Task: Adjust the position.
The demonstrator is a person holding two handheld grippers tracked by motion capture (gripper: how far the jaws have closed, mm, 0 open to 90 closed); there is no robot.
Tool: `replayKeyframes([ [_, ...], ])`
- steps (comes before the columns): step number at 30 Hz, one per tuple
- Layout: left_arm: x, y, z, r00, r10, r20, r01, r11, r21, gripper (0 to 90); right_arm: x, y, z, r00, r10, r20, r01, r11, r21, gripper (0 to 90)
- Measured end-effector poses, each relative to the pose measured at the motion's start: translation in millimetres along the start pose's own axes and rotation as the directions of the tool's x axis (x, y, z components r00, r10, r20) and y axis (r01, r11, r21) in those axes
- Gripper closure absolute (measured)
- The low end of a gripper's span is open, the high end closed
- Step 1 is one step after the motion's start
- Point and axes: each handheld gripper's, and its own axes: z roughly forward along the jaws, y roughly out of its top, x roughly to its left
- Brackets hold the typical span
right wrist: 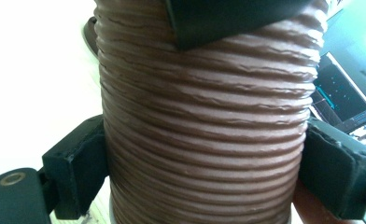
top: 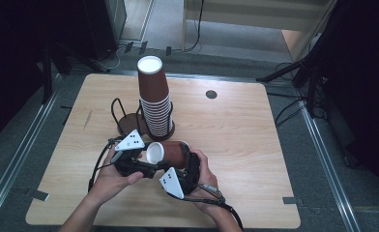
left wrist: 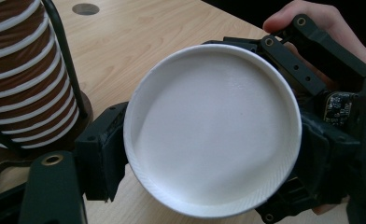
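- Brown ribbed paper cup is lying on its side at lower centre of the high view, lifted just above the tabletop, white bottom facing left.
- Right gripper is clamping the cup's ribbed wall, fingers pressing both sides at cup width.
- Left gripper is closing around the cup's base end; its fingers are sitting against the white rim on both sides. Looks like a handover or pulling nested cups apart, judging by both grips on one cup.
- Tall stack of upside-down cups is standing in a wire cup holder just above the grippers in the high view, likely the source or the target.
- Holder loop and stack are crowding the upper left of the left gripper view; any move that way is risking a bump.
- Round hole sits in the tabletop at upper right, well apart.
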Motion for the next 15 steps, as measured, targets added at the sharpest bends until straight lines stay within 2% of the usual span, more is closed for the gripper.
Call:
replayKeyframes([
  [3, -0.2, -0.1, 0.4, 1.0, 0.001, -0.001, -0.001, 1.0, -0.001, 23.7, -0.7, -0.5, 0.3, 1.0, -0.002, -0.003, 0.002, 1.0, -0.001, 9.5],
  [6, -0.2, -1.0, 1.8, 1.0, -0.001, 0.004, 0.001, 0.9998, -0.02, 24.3, -2.7, -1.5, -0.3, 0.9983, 0.049, -0.03, -0.049, 0.999, 0.002, 8.4],
  [9, -0.3, -1.7, 3.4, 1.0, -0.005, -0.001, 0.005, 0.9995, -0.032, 24.5, -6.0, -1.4, -2.2, 0.9962, 0.077, -0.041, -0.077, 0.997, 0.01, 5.0],
  [11, -0.3, -3.0, 4.6, 0.9999, -0.006, -0.015, 0.005, 0.9977, -0.067, 24.6, -9.5, 0.2, -4.8, 0.9931, 0.101, -0.061, -0.101, 0.995, -0.002, 0.1],
  [15, 1.7, -3.8, 4.0, 0.9989, -0.01, -0.046, 0.005, 0.9939, -0.11, 24.7, -17.0, 4.5, -10.4, 0.9873, 0.148, -0.059, -0.149, 0.989, -0.02, 0.0],
])
